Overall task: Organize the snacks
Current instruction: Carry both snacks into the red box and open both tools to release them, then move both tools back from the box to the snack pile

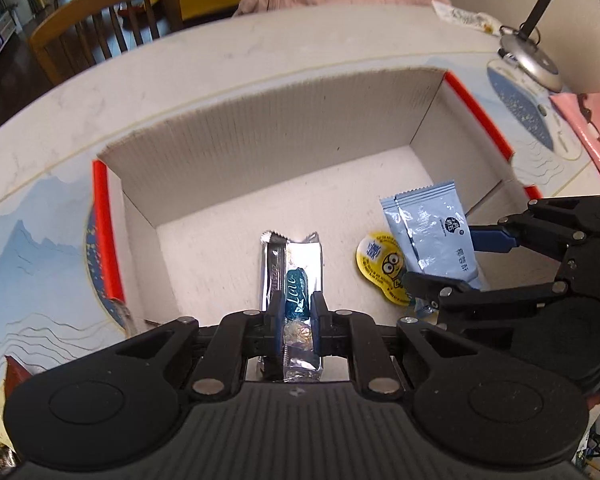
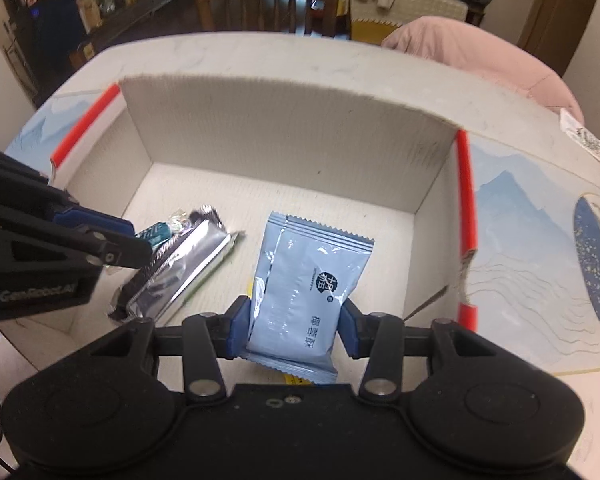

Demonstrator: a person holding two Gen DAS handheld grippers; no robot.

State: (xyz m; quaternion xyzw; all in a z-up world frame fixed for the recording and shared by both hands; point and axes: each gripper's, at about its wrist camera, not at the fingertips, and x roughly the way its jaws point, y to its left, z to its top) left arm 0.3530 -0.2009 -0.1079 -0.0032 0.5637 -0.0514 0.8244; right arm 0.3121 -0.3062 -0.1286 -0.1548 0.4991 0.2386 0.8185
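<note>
Silver foil snack bar [image 1: 296, 276] with a dark teal label, crinkly, near end hidden behind the left hand-held gripper [image 1: 296, 312], which is clenched on it over the cardboard box [image 1: 268, 136]. Pale blue-grey sachet [image 2: 304, 284], glossy, serrated ends, lower edge cut off by the right hand-held gripper [image 2: 296, 332], which grasps it by the sides. Round yellow cartoon-face pack [image 1: 384, 266] sits partly under the sachet; probably pinched along with it, hard to tell. Box is open-topped, corrugated walls, white floor, red edge strips, standing on the pale marbled tabletop [image 1: 220, 60]. Both snacks are inside the box, low above the floor.
</note>
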